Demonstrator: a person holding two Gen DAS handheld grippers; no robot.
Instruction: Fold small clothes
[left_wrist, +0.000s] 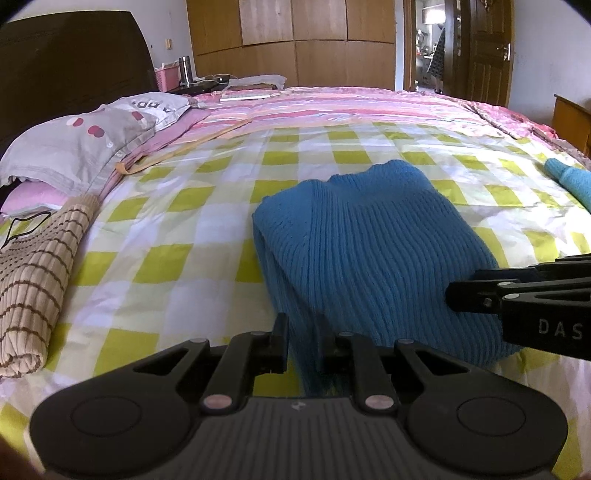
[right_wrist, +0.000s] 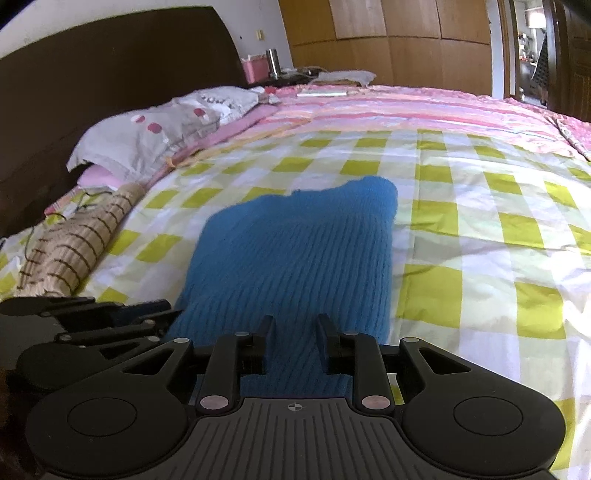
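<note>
A blue ribbed knit sweater (left_wrist: 369, 236) lies partly folded on the yellow-checked sheet (left_wrist: 207, 206); it also shows in the right wrist view (right_wrist: 295, 251). One blue sleeve (left_wrist: 569, 177) lies apart at the far right. My left gripper (left_wrist: 303, 332) has its jaws close around the sweater's near left hem. My right gripper (right_wrist: 295, 328) sits over the near edge with its jaws a little apart and cloth between them; it shows from the side in the left wrist view (left_wrist: 454, 295). The left gripper shows at the lower left of the right wrist view (right_wrist: 162, 317).
A beige striped folded garment (left_wrist: 33, 280) lies at the left of the bed. A grey pillow (left_wrist: 88, 144) and dark headboard (left_wrist: 70, 59) stand behind it. A pink striped quilt (left_wrist: 332, 107) covers the far half. A wardrobe (left_wrist: 295, 40) and doorway are beyond.
</note>
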